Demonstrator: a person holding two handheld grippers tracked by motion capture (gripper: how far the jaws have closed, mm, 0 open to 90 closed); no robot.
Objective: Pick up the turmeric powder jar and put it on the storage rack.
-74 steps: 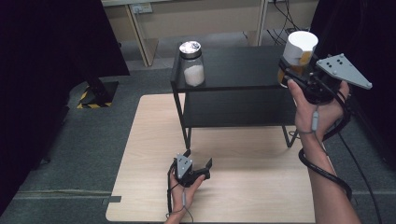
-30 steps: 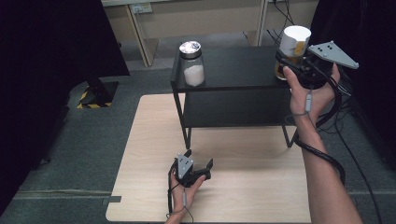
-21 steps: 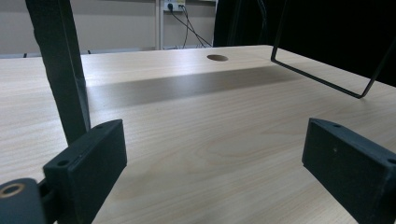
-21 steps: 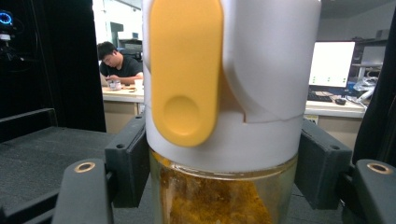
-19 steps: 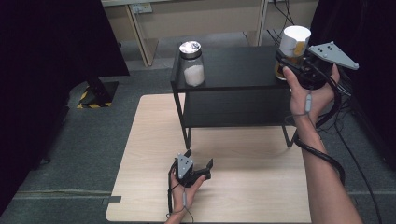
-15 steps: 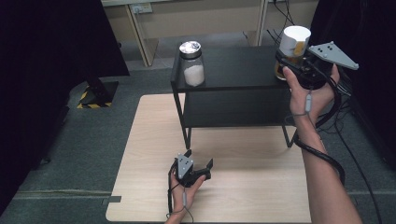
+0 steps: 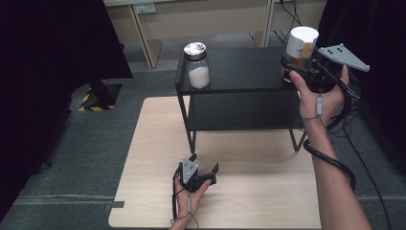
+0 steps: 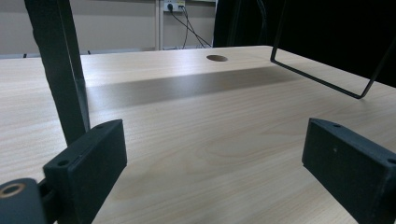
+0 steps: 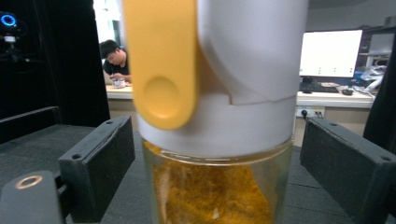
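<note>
On the black shelf (image 7: 239, 72), the jar of yellow powder (image 7: 300, 50) stands at the right edge between the spread jaws of the right gripper (image 7: 313, 72), untouched. A second jar (image 7: 197, 64) stands at the left edge. The left gripper (image 7: 198, 173) rests near the table's (image 7: 153, 143) front edge, jaws apart.

The wooden table (image 7: 249, 191) lies bare in front of the black shelf (image 7: 239, 72), broken by the shelf's near left leg (image 8: 63, 70) just beside the left gripper (image 7: 203, 172) and a thin wire foot (image 8: 322, 81) to the right. On the shelf top, open surface separates the white-filled jar (image 7: 196, 64) from the yellow-filled jar (image 9: 219, 140), which stands between the right gripper (image 7: 306, 72)'s spread jaws with gaps either side.
</note>
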